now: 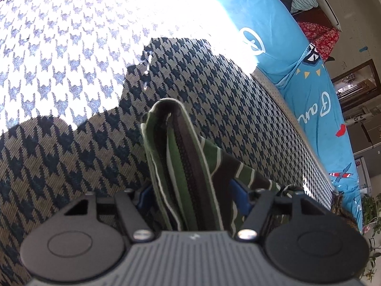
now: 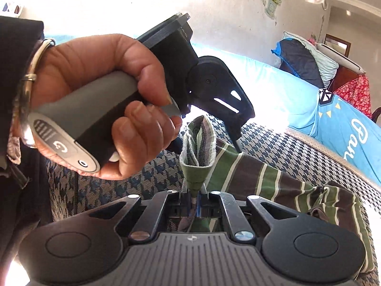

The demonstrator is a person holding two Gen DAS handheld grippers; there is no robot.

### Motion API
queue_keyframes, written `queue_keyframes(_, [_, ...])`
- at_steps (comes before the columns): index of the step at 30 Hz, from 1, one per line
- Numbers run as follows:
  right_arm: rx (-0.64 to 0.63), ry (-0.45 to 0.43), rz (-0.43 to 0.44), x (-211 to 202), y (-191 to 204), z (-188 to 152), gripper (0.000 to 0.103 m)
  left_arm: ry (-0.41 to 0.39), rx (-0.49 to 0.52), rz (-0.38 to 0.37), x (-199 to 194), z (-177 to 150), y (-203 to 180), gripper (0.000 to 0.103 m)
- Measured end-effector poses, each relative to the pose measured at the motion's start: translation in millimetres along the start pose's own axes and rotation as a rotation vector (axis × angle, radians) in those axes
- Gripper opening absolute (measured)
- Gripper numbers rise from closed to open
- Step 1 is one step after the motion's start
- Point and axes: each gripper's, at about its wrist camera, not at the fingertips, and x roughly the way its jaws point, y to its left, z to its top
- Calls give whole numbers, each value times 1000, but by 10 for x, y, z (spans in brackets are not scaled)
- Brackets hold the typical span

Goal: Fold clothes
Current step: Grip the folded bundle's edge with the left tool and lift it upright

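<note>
Left wrist: my left gripper [image 1: 190, 190] has its fingers pinching a folded edge of the striped shirt [image 1: 181, 166], which stands up between them over the houndstooth cover [image 1: 71, 155]. Blue sheet [image 1: 285, 47] beyond, at right.

Right wrist: my right gripper [image 2: 194, 205] fingers are pressed together on a bunched fold of the shirt [image 2: 250, 174]; the rest trails right across the cover [image 2: 273, 143]. A hand [image 2: 102, 100] grips the left gripper's [image 2: 238, 143] handle, its tip touching the shirt.

Striped garment [image 2: 273, 178] seemingly rests on houndstooth bedcover [image 1: 59, 155].
</note>
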Motion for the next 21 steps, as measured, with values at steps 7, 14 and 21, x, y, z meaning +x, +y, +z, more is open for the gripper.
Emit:
queue_keyframes(7, [23,-16,-64,-67,-229,62,5,-50,3,-38,10,-59,-120,18])
queue_keyframes(14, [43,-49,-170,-284,-472,-13,5,-88,43,-100,-22,-124,-513,18])
queue_keyframes(21, [109,-73,-315,-526,-811,-83,5,-82,132,-143,181,-371,-1175,18])
